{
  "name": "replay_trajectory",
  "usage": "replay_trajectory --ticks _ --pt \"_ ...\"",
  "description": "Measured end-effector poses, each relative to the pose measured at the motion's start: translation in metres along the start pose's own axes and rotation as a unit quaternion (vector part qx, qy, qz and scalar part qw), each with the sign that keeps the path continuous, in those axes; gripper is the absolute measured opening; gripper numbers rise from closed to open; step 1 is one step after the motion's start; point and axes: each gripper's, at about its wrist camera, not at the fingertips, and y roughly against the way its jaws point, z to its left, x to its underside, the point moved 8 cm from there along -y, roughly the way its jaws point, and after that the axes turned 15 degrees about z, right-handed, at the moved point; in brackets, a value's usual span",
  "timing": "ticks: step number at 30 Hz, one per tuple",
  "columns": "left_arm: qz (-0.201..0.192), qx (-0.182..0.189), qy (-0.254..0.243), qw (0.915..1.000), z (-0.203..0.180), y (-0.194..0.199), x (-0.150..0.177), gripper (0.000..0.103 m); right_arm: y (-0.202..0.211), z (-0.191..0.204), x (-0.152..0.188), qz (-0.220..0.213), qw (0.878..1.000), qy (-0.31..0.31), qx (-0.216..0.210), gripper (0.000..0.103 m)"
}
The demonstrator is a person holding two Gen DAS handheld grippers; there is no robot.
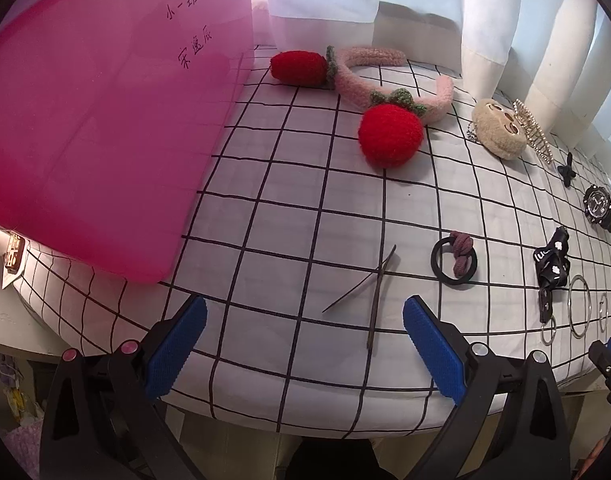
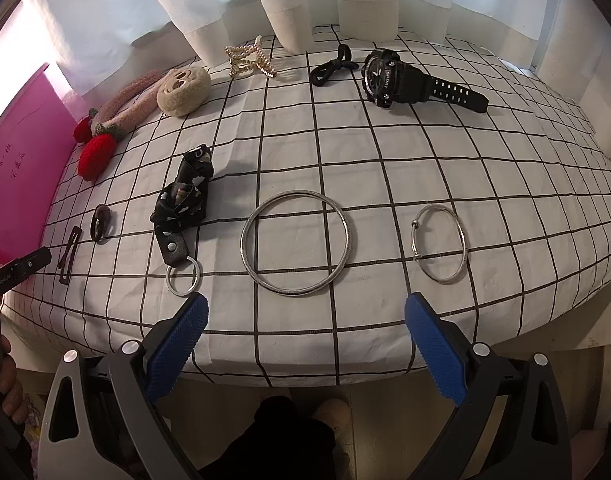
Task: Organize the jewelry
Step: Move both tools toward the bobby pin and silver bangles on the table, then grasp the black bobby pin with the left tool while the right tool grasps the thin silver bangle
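I hold both grippers empty with jaws apart, my left gripper point(image 1: 305, 344) near the hair clip point(image 1: 369, 292), my right gripper point(image 2: 305, 344) before the large bangle point(image 2: 296, 243).

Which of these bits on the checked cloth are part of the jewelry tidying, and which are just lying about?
Part of the job:
large silver bangle
thin silver bracelet
black sport watch
pearl hair claw
pink strawberry headband
translucent pink plastic bin

Just lying about:
white curtains
checked tablecloth
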Motion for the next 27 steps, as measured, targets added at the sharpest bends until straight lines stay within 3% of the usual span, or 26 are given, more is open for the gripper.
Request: replay_trajectory --ticks 7,16,27 --pt "0.001 0.025 -0.007 0.9997 -0.016 -0.010 0.010 0.097 0.012 -0.038 0.000 -0.025 0.999 -0.014 0.035 0.094" --pt "-0.022 0.035 -0.001 0.9991 -0.031 -0.026 0.010 0.097 -0.010 -0.083 -0.014 -0.049 0.996 -0.035 0.061 0.094" --pt "-0.047 0.022 -0.015 0.9986 -0.040 -0.032 0.013 0.098 -0.021 -0.090 -0.020 -0.073 0.994 -0.024 0.072 0.094"
